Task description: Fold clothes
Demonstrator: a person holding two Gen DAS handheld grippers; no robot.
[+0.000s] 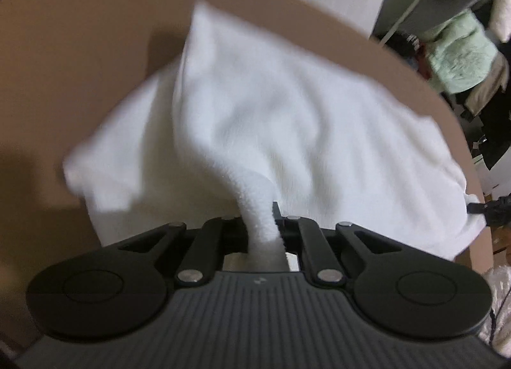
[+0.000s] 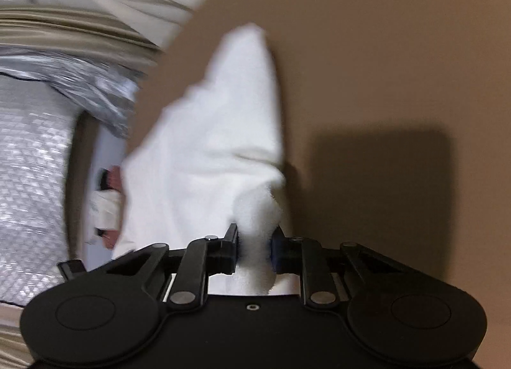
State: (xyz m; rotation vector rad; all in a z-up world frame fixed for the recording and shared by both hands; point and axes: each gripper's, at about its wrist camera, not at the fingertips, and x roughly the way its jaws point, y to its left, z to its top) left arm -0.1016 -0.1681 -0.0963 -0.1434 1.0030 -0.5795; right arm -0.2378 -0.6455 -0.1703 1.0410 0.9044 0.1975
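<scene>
Over the brown tabletop (image 1: 80,49) we are holding a white cloth (image 1: 271,107) by two pinched bunches, most of it draped on the tabletop and running out toward twelve o'clock. Our left gripper (image 1: 263,234) is clamping a twisted rope of cloth; our right gripper (image 2: 254,247) is squeezing a thick wad between its pads. Both views are blurring, so whether a fold is opening or closing we cannot tell. We are judging that good handling means keeping both grips firm, holding the two pinches level, keeping the span taut, and watching the edge hanging over the rim at three o'clock.
</scene>
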